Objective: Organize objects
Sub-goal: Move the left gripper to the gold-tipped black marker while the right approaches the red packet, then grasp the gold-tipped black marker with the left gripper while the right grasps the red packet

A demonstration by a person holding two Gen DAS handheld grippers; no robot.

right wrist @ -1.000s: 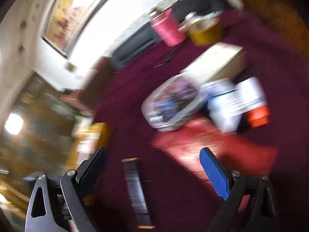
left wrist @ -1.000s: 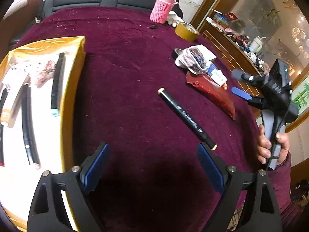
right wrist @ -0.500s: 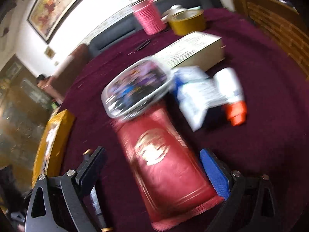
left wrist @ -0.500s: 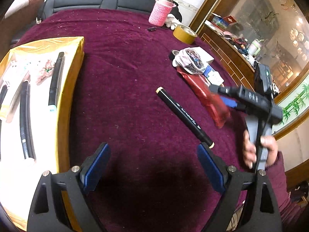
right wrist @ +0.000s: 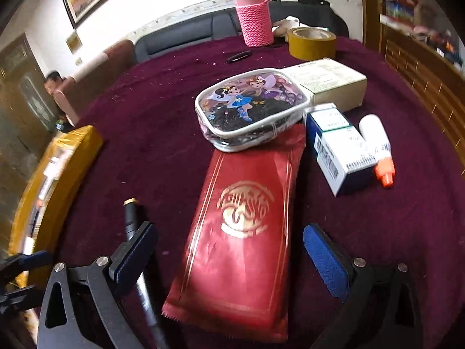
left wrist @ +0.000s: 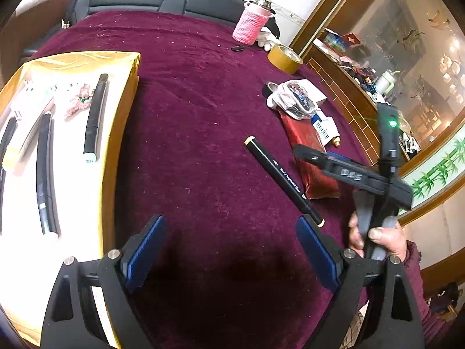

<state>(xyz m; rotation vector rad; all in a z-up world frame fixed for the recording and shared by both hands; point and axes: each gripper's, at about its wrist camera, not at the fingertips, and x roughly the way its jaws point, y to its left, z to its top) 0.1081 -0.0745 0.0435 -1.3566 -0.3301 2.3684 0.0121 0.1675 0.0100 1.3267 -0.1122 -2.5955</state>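
A red foil packet [right wrist: 241, 232] lies on the maroon tablecloth, straddled by my open right gripper [right wrist: 229, 253]; it also shows in the left wrist view [left wrist: 311, 157]. A black marker [left wrist: 283, 179] lies left of the packet, and in the right wrist view [right wrist: 133, 221] passes behind the left finger. My left gripper [left wrist: 229, 250] is open and empty above bare cloth. A gold tray [left wrist: 116, 122] at left holds several black pens [left wrist: 94, 116]. The right gripper shows in the left wrist view [left wrist: 316, 157] over the packet.
A cartoon pouch [right wrist: 250, 107] rests on the packet's far end. A cream box [right wrist: 328, 83], a blue-white box [right wrist: 337, 145] and a white bottle with orange cap [right wrist: 377, 148] lie beside it. A tape roll [right wrist: 311, 43] and pink-sleeved flask [right wrist: 254, 17] stand at the back.
My right gripper swung in from the table's right edge and came down over the red packet, still open. My left gripper stayed open and almost still.
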